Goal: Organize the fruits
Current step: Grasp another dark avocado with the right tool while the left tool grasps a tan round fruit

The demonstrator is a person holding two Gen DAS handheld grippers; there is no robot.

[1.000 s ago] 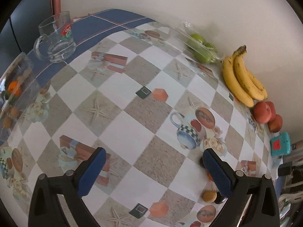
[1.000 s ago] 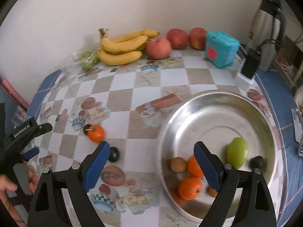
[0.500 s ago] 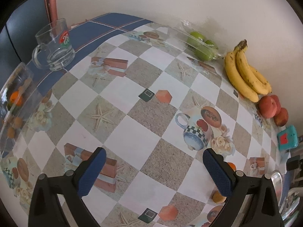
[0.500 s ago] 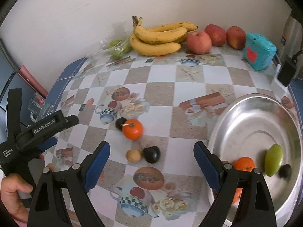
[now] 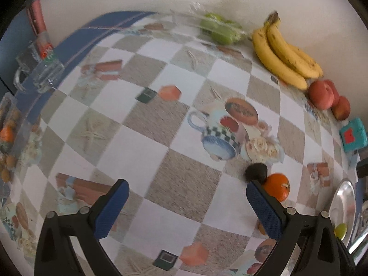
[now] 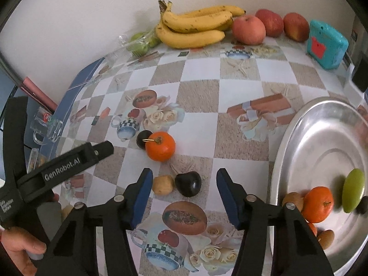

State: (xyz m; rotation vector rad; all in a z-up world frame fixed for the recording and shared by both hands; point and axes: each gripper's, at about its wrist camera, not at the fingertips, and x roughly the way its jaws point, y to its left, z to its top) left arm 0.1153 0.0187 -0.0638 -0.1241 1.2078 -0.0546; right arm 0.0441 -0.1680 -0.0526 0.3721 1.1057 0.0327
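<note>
While I watch both wrist feeds:
Fruit: dark round plum (image 6: 188,183) touches small tan fruit (image 6: 163,185) on checked tablecloth (image 6: 241,73), between my right gripper (image 6: 184,191) fingers.
Right jaws: spread, empty.
Left gripper (image 5: 184,209): jaws spread, empty.
Steel tray (image 6: 322,138): right, holding fruit.

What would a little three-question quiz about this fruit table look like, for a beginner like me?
1. True or false: the right gripper is shut on the orange.
2. Which fruit lies right beside the dark plum on the table? A) a banana B) a small tan fruit C) a red apple
3. Fill in: the green fruit lies in the metal ____.

Key
1. False: its jaws are open and empty, and the orange sits apart on the tablecloth.
2. B: the small tan fruit touches the plum.
3. Bowl.
</note>
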